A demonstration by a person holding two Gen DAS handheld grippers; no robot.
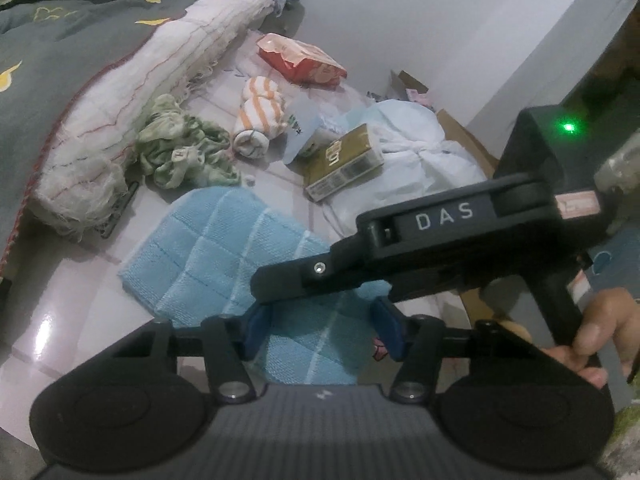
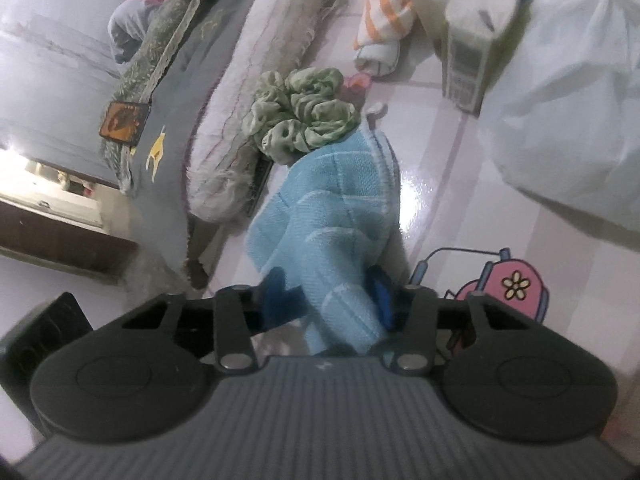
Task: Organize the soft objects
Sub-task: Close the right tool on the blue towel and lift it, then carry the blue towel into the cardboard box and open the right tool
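Observation:
A light blue checked towel [image 1: 208,256] lies on the glossy tiled floor. In the right wrist view its near end [image 2: 340,240] is bunched and raised between the blue pads of my right gripper [image 2: 326,280], which is shut on it. In the left wrist view that right gripper [image 1: 272,284] reaches across from the right, low over the towel. My left gripper [image 1: 320,306] is down at the towel's near edge. Its pads stand apart with flat towel between them and a strip of floor showing by the right pad. A crumpled green cloth [image 1: 180,152] [image 2: 304,116] lies just beyond the towel.
An orange-striped rolled cloth [image 1: 258,116], a gold box [image 1: 344,164], a red packet [image 1: 300,60] and a white plastic bag [image 1: 416,140] lie further back. A frayed white quilt [image 1: 140,92] and grey blanket [image 1: 48,52] run along the left. A hand [image 1: 600,336] holds the right gripper.

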